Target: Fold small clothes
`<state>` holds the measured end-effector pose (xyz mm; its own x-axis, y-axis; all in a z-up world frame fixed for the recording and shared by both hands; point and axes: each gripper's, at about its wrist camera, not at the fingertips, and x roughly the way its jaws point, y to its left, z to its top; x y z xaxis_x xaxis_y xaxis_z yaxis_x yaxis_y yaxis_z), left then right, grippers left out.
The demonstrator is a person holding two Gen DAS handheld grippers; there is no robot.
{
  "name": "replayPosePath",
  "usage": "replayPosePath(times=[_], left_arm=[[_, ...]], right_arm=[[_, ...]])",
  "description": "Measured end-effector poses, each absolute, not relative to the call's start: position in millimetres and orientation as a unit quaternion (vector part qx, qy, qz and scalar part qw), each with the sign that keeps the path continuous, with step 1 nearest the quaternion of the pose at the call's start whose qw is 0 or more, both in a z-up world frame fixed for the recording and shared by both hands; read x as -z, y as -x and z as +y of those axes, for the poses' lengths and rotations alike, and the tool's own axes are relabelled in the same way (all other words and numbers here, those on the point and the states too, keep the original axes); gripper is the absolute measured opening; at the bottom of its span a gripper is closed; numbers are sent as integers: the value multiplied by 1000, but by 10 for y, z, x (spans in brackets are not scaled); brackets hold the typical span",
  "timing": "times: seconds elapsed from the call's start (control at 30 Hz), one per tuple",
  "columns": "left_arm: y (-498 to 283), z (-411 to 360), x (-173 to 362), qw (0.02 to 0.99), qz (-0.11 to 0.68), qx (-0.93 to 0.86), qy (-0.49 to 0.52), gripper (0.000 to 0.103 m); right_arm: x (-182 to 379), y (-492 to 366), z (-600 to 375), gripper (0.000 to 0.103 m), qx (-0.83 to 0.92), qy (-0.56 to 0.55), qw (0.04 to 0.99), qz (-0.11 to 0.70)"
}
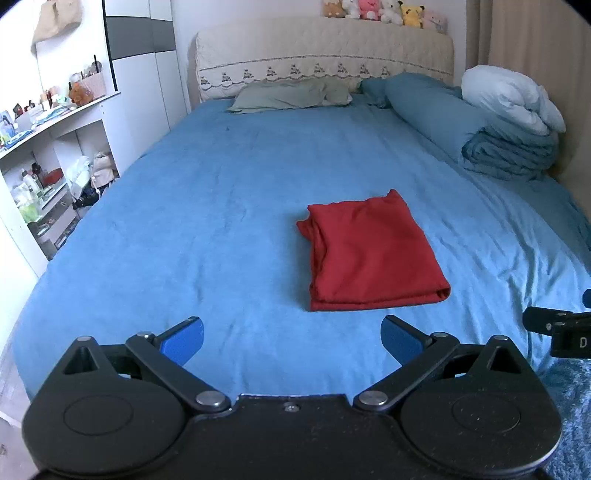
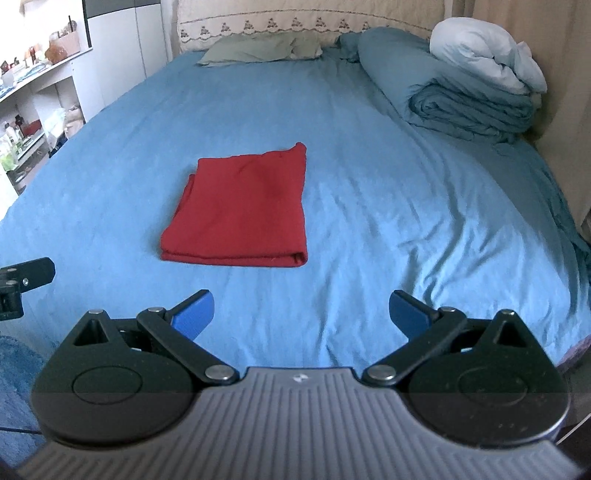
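A red garment (image 1: 369, 251) lies folded into a neat rectangle on the blue bed sheet (image 1: 207, 221); its doubled edge faces me. In the right wrist view the same red garment (image 2: 243, 214) sits left of centre on the sheet (image 2: 388, 206). My left gripper (image 1: 291, 338) hovers near the bed's front edge, short of the garment, open with nothing between its blue pads. My right gripper (image 2: 301, 314) is also open and holds nothing, short of the garment and to its right. Part of the right gripper (image 1: 557, 328) shows at the left view's right edge.
A rolled blue duvet (image 1: 513, 147) with a white pillow (image 1: 513, 98) lies along the bed's right side. A green pillow (image 1: 288, 96) rests at the headboard, plush toys (image 1: 384, 11) on top. White shelves (image 1: 48, 155) with clutter stand left of the bed.
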<state>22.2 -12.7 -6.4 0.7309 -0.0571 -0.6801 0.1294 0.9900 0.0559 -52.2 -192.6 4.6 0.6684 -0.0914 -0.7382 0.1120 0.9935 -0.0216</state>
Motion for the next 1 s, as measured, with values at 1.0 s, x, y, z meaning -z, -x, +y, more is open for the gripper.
replayPosePath(times=[1.0], left_arm=[[-220,-171,36,932,354,51,-65,103]], right_arm=[[-11,501,-1913,103,57,-24,911,408]])
